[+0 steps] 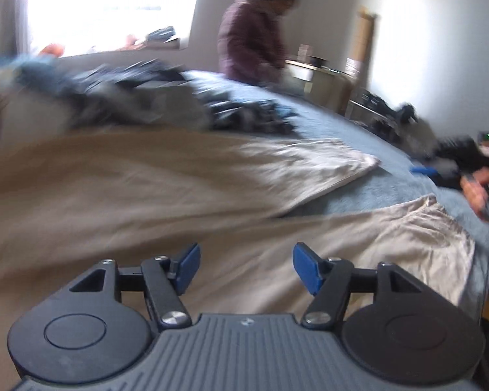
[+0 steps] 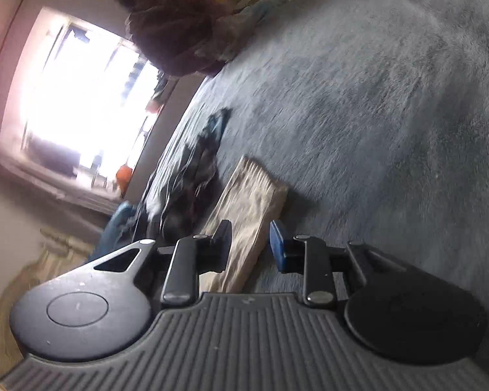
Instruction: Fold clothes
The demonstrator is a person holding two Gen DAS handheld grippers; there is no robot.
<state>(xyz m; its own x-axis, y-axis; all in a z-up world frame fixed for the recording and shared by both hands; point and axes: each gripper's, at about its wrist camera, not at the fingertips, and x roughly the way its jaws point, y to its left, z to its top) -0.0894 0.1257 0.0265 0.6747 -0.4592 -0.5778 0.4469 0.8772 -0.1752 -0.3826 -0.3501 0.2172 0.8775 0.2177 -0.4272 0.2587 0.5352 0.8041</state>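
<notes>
Beige trousers (image 1: 146, 195) lie creased and flat on plush blue blanket (image 1: 358, 192).

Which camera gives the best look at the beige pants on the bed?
The left wrist view: the beige pants spread across most of the frame, both legs visible. The right wrist view shows only one narrow leg end between open fingers.

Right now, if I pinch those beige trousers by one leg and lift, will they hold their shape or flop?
Probably flop: the beige trousers lie creased and follow the blue bedspread, so the cloth looks soft. The free leg would likely sag and drag. They seem light, and the bedspread's fuzzy surface may hold them a little. The left tool is open above them.
</notes>
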